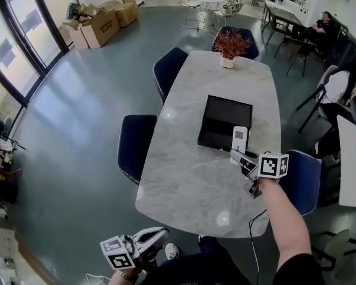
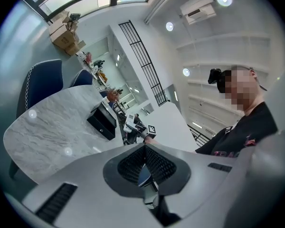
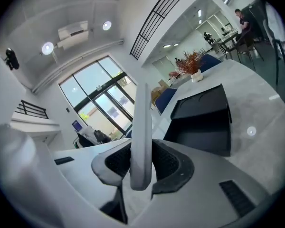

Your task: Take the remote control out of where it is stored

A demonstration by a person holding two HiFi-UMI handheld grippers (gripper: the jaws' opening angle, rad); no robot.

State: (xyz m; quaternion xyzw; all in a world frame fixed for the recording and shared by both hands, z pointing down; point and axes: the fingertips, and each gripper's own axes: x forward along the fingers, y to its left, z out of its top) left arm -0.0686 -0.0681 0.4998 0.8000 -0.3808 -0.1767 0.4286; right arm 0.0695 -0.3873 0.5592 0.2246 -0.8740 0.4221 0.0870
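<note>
A white remote control (image 1: 240, 139) stands upright above the marble table (image 1: 190, 177), just in front of the black storage box (image 1: 225, 121). My right gripper (image 1: 239, 155) is shut on the remote's lower end. In the right gripper view the remote (image 3: 142, 122) rises edge-on between the pads of that gripper (image 3: 141, 163), with the black box (image 3: 202, 120) behind it on the table. My left gripper (image 1: 154, 237) hangs off the near table edge, shut and empty. In the left gripper view its pads meet (image 2: 146, 150), with the box (image 2: 102, 121) and remote (image 2: 131, 123) far off.
A potted plant with reddish leaves (image 1: 230, 45) stands at the table's far end. Blue chairs (image 1: 169, 70) (image 1: 135, 144) line the left side, and another (image 1: 301, 180) sits under my right arm. Cardboard boxes (image 1: 98, 27) lie by the windows. A person (image 1: 347, 85) sits at the right.
</note>
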